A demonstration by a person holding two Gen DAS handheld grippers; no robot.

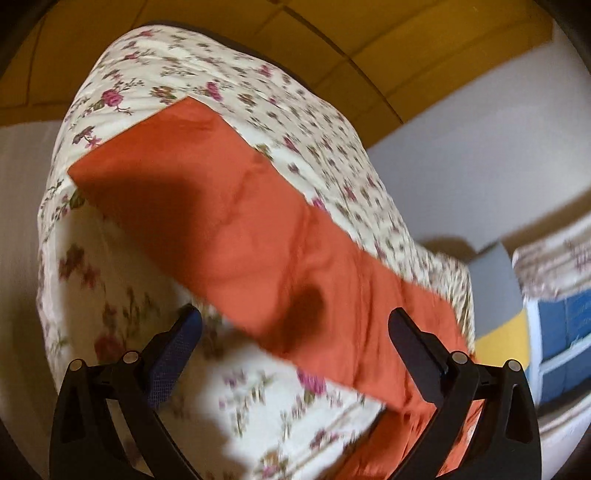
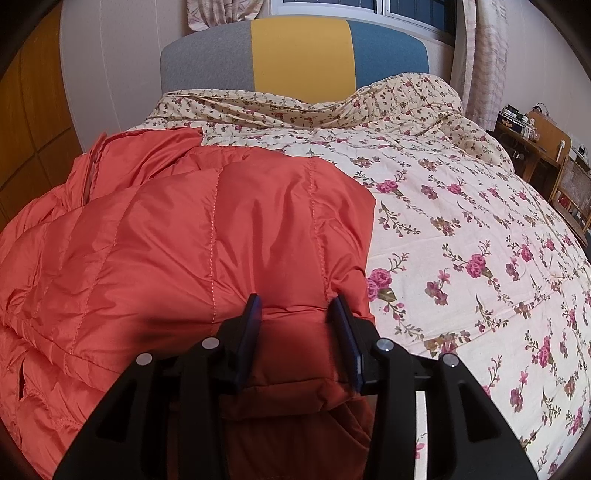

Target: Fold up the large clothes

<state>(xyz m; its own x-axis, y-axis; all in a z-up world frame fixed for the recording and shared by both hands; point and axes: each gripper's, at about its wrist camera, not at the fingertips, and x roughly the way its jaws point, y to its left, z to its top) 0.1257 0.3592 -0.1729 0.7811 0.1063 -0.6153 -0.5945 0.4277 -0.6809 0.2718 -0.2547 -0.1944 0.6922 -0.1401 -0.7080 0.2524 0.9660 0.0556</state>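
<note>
An orange quilted jacket (image 2: 177, 236) lay on a bed covered by a cream quilt with pink flowers (image 2: 461, 229). In the right wrist view the jacket filled the left and centre of the picture, puffy and creased, with stitched seams running across it and folded layers bunched along its left side. The right gripper (image 2: 295, 299) pointed down at the jacket's near edge, and its two dark fingers pinched a thick fold of the orange fabric between them. Beyond the bed stood a headboard (image 2: 299, 51) in grey, yellow and blue panels, with a window and pale curtains behind it. A wooden desk (image 2: 532, 144) with small clutter sat at the far right.

The left wrist view was tilted and blurred. There a flat orange part of the jacket (image 1: 236, 221) stretched diagonally across the flowered quilt (image 1: 207, 74). The left gripper (image 1: 295, 317) had its fingers spread wide apart, with nothing gripped; the jacket lay beyond and under its right finger. A yellow wardrobe (image 1: 332, 33) filled the top of that view.
</note>
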